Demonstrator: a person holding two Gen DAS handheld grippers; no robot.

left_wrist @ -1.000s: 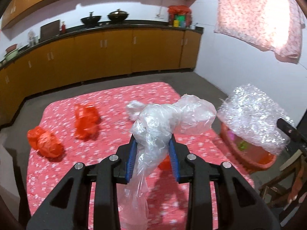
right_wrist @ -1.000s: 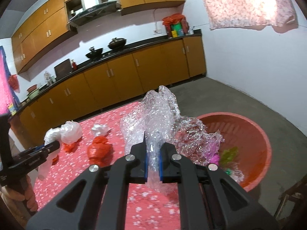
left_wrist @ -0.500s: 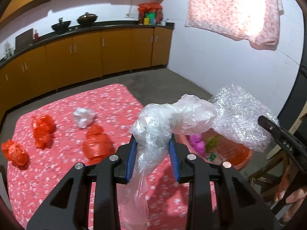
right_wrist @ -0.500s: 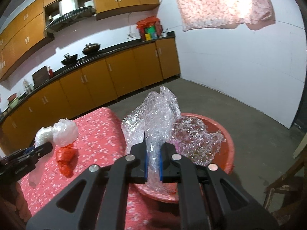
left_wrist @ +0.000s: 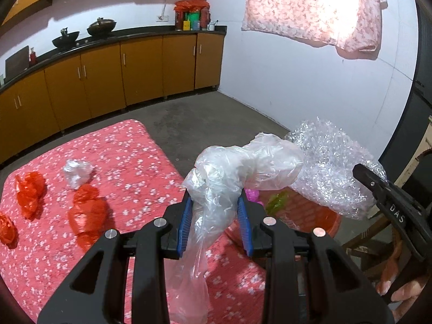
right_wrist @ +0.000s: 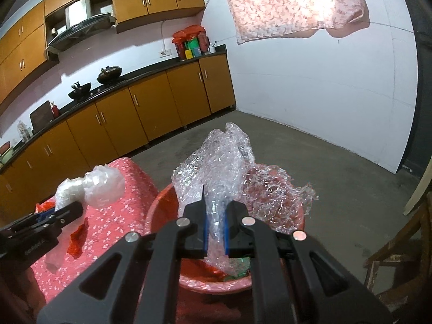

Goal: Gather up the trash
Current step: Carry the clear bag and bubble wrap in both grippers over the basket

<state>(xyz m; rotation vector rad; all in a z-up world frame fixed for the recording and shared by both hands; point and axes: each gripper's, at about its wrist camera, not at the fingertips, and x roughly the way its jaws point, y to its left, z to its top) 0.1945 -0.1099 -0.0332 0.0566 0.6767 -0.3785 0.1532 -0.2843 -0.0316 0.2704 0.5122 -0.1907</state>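
My left gripper is shut on a clear plastic bag, held above the right edge of the red flowered table. My right gripper is shut on a sheet of bubble wrap and holds it directly over the red basin beside the table. The basin holds pink and green scraps. The bubble wrap and the right gripper's finger also show in the left wrist view. The left gripper with its bag shows in the right wrist view.
Several crumpled red bags and a white wad lie on the table. Orange kitchen cabinets line the far wall. A wooden chair stands right of the basin. Bare concrete floor lies beyond.
Both grippers have swung right with their loads. The bubble wrap has moved from over the table's edge to over the basin. The plastic bag has neared the basin.
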